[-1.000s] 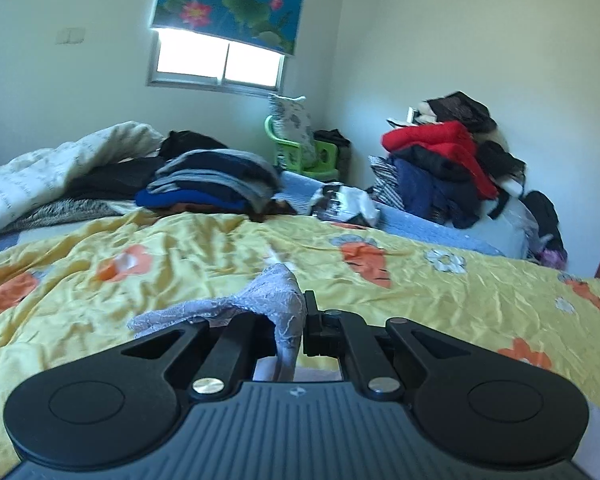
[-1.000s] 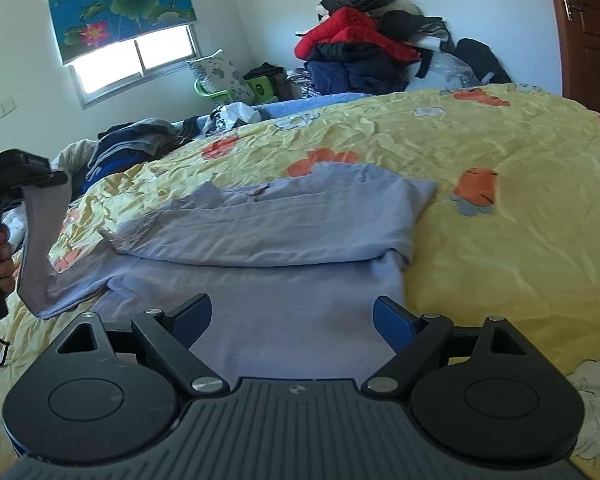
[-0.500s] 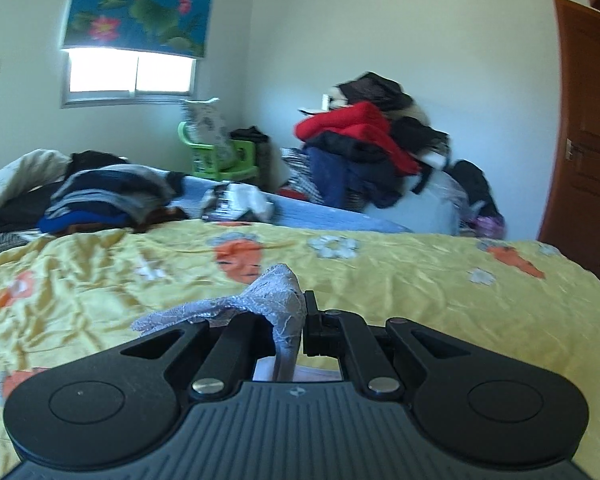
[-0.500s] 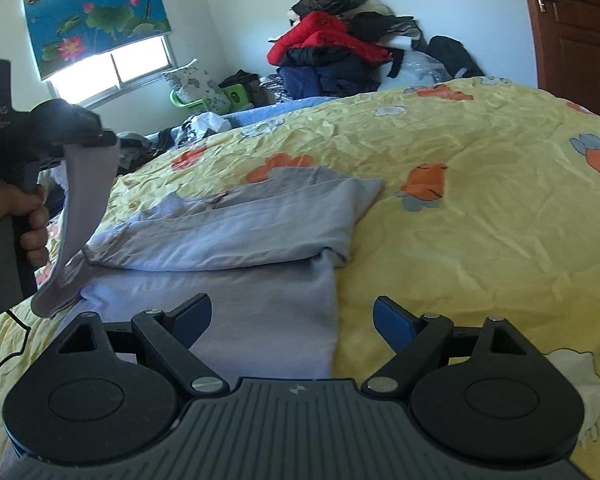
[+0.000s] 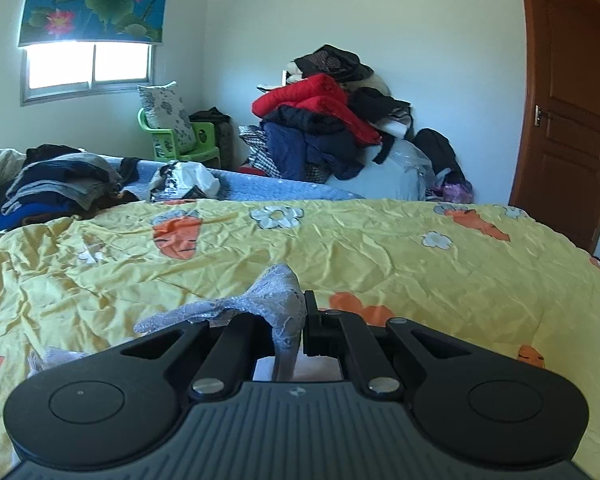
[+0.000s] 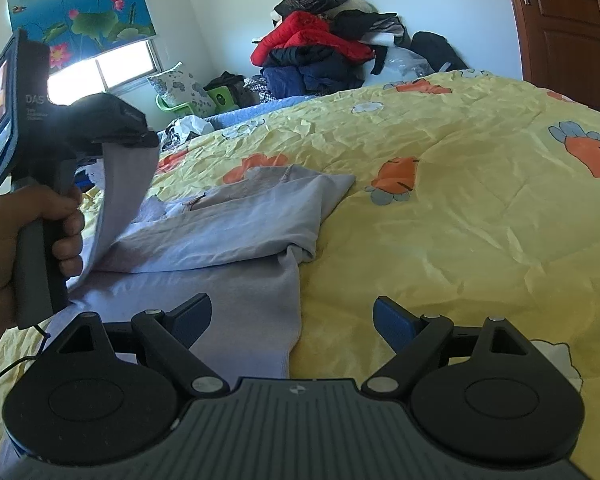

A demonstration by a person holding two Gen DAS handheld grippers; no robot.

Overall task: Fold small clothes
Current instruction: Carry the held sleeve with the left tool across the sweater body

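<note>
A pale lilac long-sleeved top lies on the yellow carrot-print bedspread, one sleeve folded across its body. My left gripper is shut on the lace cuff of the other sleeve. In the right wrist view that sleeve hangs lifted from the left gripper, which a hand holds at the left. My right gripper stands open low over the top's right hem edge, with nothing between its blue pads.
A heap of red and dark coats rises against the far wall. Folded dark clothes are stacked at the bed's far left. A green plastic chair with a cushion stands under the window. A brown door is at the right.
My left gripper has carried the sleeve rightward across the top and swung toward the door. The right gripper has shifted slightly right and stays open.
</note>
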